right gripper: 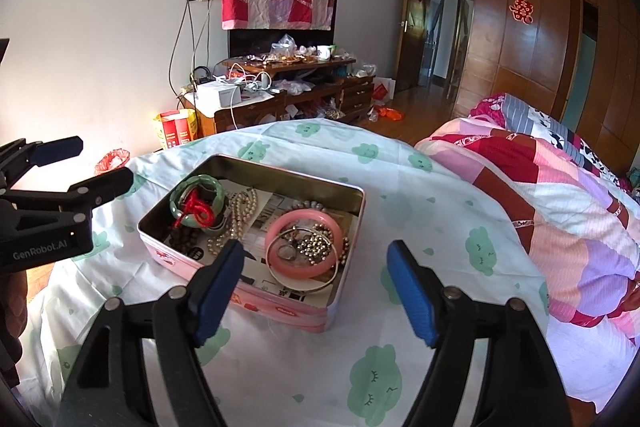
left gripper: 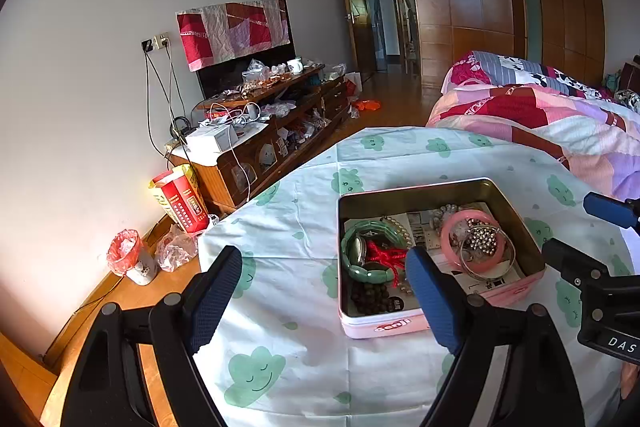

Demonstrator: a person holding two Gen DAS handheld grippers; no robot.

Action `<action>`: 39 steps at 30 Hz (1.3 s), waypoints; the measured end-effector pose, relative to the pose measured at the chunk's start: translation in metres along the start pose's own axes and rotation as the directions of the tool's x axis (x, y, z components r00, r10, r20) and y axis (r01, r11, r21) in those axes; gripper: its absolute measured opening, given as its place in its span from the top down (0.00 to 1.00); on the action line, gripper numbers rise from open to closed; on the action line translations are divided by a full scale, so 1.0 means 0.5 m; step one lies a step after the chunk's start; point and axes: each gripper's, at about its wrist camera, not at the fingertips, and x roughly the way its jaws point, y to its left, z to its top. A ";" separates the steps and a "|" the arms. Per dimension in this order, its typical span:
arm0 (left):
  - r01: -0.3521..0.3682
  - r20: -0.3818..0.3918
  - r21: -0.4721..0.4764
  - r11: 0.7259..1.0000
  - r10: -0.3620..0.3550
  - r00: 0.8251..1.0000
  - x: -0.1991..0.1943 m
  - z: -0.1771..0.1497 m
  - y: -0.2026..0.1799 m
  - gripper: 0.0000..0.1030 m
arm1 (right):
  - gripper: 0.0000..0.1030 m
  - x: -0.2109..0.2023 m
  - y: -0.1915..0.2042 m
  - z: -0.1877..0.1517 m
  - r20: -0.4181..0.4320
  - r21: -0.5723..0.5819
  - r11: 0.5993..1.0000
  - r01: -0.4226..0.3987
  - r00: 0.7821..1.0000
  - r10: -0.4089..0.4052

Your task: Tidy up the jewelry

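The open pink rectangular metal tin [right gripper: 256,227] sits on the cloud-printed white cloth [right gripper: 400,219], jewelry gathered inside for sorting. The left gripper [left gripper: 324,291] and right gripper [right gripper: 316,283] hover beside it, both with jaws apart and empty, probably ready to pick.

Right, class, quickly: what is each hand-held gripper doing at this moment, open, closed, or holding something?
Left hand-held gripper: open, holding nothing, in front of the tin.
Right hand-held gripper: open, holding nothing, jaws over the tin's near corner.
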 end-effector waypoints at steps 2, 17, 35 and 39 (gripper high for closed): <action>-0.002 -0.001 0.002 1.000 0.002 1.000 0.000 0.000 -0.001 0.18 | 0.24 -0.003 -0.001 -0.001 0.003 0.001 1.000 0.001 1.000 -0.001; -0.005 -0.004 -0.001 1.000 0.005 1.000 0.000 -0.002 -0.005 0.18 | 0.20 -0.010 -0.004 0.001 0.018 0.002 1.000 0.004 1.000 -0.004; -0.028 -0.014 -0.005 1.000 0.028 1.000 0.007 -0.010 0.000 0.18 | 0.14 -0.018 -0.012 0.003 0.045 0.013 1.000 0.022 0.999 -0.022; -0.024 -0.010 -0.002 1.000 0.024 1.000 0.008 -0.015 0.002 0.18 | 0.14 -0.015 -0.011 0.001 0.043 0.011 1.000 0.021 0.999 -0.021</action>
